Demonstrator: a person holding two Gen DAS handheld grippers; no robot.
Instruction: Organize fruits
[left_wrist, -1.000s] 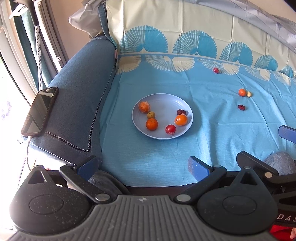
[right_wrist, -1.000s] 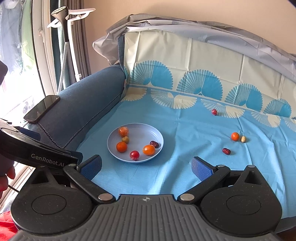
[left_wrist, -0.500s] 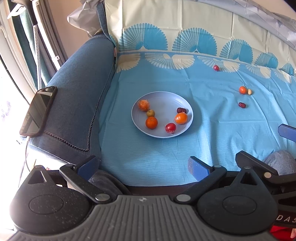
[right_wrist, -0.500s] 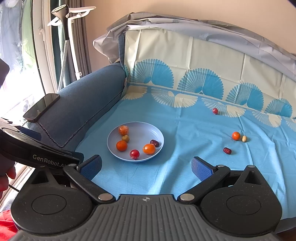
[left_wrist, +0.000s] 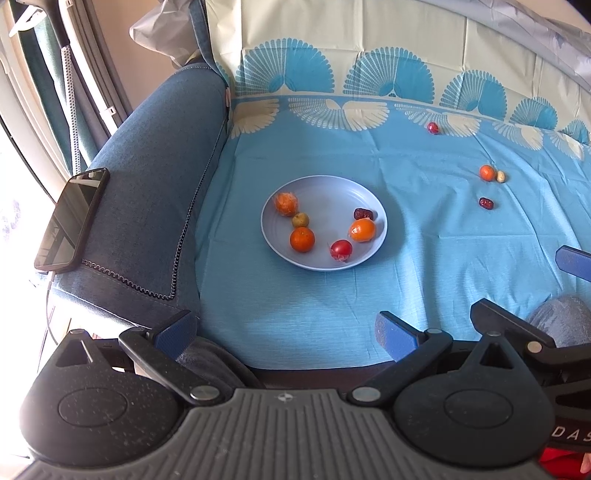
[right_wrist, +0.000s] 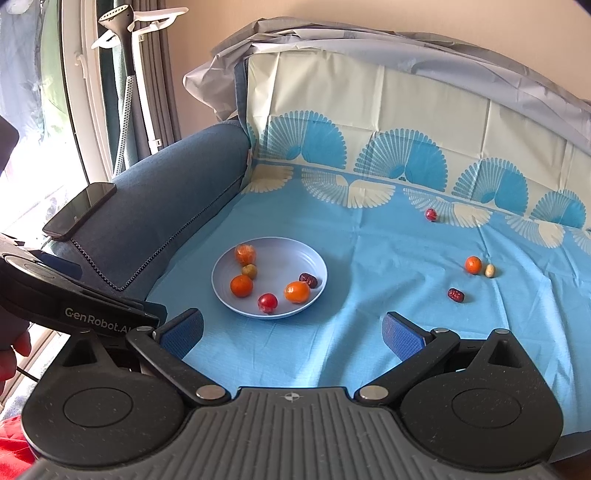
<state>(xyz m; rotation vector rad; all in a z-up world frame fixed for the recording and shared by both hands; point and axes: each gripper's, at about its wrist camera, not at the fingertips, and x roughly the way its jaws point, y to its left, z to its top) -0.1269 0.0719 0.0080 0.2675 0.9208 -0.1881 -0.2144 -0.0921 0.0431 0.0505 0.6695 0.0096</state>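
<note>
- I keep my left gripper (left_wrist: 284, 332) wide open, holding nothing; my right gripper (right_wrist: 291, 330) is wide open too
- The plate (right_wrist: 280, 258) near the cloth's (right_wrist: 369, 325) left edge holds six fruits; four loose fruits (right_wrist: 473, 264) lie toward the right edge

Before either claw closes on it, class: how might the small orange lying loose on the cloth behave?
The small orange looks round, so a nudge would probably roll it. The cloth lies wrinkled, which may slow it. The pale fruit beside it would likely get bumped.
</note>
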